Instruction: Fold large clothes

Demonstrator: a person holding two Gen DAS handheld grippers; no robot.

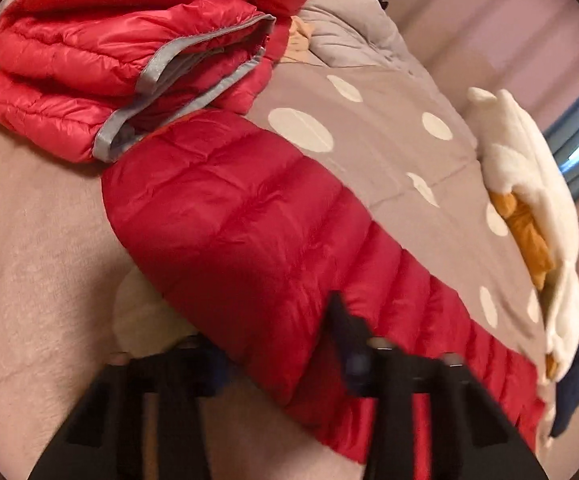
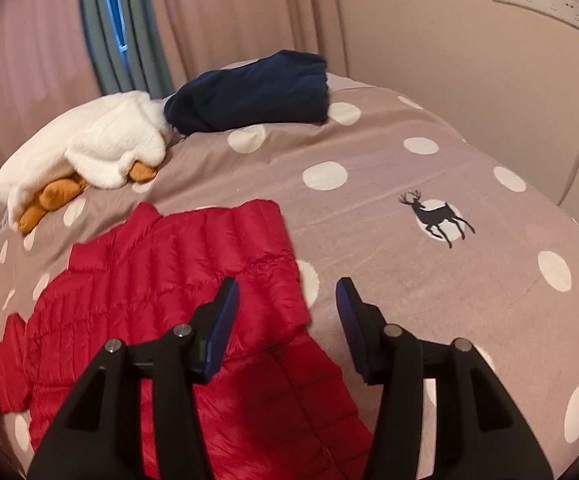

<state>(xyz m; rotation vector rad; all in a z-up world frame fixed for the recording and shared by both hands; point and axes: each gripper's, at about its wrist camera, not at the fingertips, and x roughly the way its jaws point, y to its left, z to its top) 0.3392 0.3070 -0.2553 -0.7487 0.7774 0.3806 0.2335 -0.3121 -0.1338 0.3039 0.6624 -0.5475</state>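
Left wrist view: the left gripper has its jaws closed on a sleeve of the red down jacket, whose folded body lies on the polka-dot bed cover. The right gripper hangs above the jacket's edge, jaws wide apart and holding nothing. A white fleece and a navy garment lie farther back.

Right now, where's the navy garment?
Right wrist view, top centre: the navy garment lies folded at the bed's far edge, touching the white fleece on its left, curtains behind.
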